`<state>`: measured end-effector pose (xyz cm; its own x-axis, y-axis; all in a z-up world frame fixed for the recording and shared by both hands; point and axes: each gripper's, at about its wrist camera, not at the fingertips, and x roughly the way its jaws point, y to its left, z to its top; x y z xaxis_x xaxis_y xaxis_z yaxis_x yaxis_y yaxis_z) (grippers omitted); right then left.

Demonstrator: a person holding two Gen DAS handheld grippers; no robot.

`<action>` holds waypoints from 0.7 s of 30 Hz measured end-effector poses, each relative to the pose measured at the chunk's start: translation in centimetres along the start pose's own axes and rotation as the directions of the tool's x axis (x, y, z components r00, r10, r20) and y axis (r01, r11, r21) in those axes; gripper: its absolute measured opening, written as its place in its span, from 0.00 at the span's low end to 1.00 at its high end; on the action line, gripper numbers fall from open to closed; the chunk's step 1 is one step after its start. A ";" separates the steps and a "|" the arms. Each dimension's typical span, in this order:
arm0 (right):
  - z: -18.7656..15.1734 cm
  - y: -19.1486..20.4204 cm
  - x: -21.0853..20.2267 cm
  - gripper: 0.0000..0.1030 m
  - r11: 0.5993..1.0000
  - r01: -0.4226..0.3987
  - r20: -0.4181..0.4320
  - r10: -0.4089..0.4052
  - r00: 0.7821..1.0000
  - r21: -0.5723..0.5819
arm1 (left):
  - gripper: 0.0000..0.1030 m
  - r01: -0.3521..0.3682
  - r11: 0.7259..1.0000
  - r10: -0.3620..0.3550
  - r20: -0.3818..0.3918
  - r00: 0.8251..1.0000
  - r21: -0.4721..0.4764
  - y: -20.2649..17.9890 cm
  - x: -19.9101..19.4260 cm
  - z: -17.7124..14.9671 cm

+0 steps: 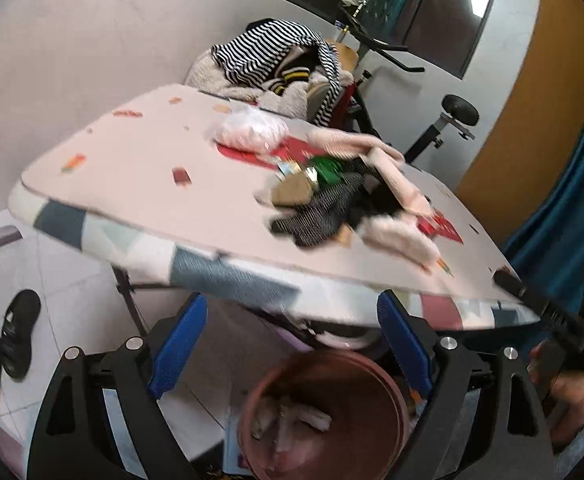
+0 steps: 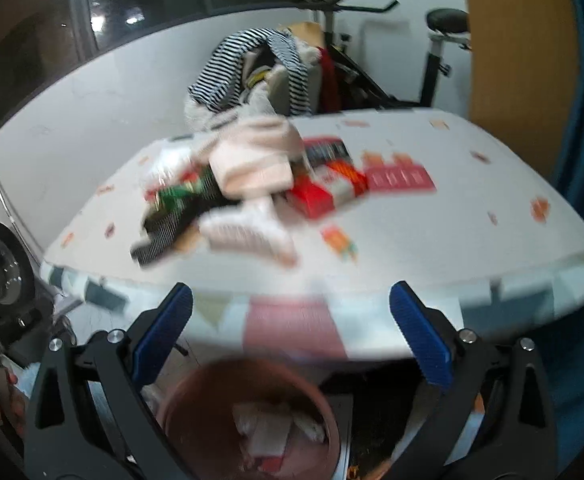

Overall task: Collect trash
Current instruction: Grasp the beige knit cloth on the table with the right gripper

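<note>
A brown bin [image 1: 324, 416] stands on the floor just below and ahead of both hand-held grippers, at the near edge of a cloth-covered table [image 1: 131, 184], with pale crumpled scraps [image 1: 292, 420] already lying inside it. That suggests part of the collecting is done. The left gripper [image 1: 292, 348] hangs over the bin with its blue-padded fingers [image 1: 177, 350] spread wide and nothing between them. The right gripper [image 2: 292, 340] hovers beside it, likewise spread and empty, the bin showing between its arms.

Beyond the grippers, further across the table, much appears to remain: a heap at the middle mixes a green wrapper [image 1: 326, 168], a brown cardboard piece [image 1: 292, 192], red boxes [image 2: 324, 192] and a clear plastic bag [image 1: 251, 128] with what look like pink and dark garments [image 1: 388, 184]. Blur keeps the smaller items from being told apart. Which of these count as trash is a judgement, but the wrappers and packets look the likeliest next pickings. Behind the table, striped clothing [image 1: 267, 56] is draped over a chair near an exercise bike [image 1: 448, 116].
</note>
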<state>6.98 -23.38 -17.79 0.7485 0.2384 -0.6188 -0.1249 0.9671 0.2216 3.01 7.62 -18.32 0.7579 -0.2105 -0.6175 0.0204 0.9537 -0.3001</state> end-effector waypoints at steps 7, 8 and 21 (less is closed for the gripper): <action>9.5 0.1 6.5 0.94 0.996 -0.077 -0.012 0.078 0.997 0.048 | 0.84 -0.054 0.997 0.058 0.059 0.997 -0.061 2.9 0.7 4.4; 10.3 0.2 7.5 0.94 0.995 -0.080 -0.017 0.081 0.997 0.054 | 0.84 -0.064 0.996 0.068 0.062 0.996 -0.068 3.2 0.9 4.8; 16.8 3.7 22.8 0.74 0.999 0.033 -0.254 -0.027 0.967 0.019 | 0.84 -0.114 0.988 0.119 0.039 0.992 -0.108 5.8 2.1 4.8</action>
<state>34.52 -15.82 -18.45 0.5617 0.2268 -0.7956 -0.0873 0.9726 0.2156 7.87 13.72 -17.86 0.7801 -0.0871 -0.6195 -0.1366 0.9426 -0.3046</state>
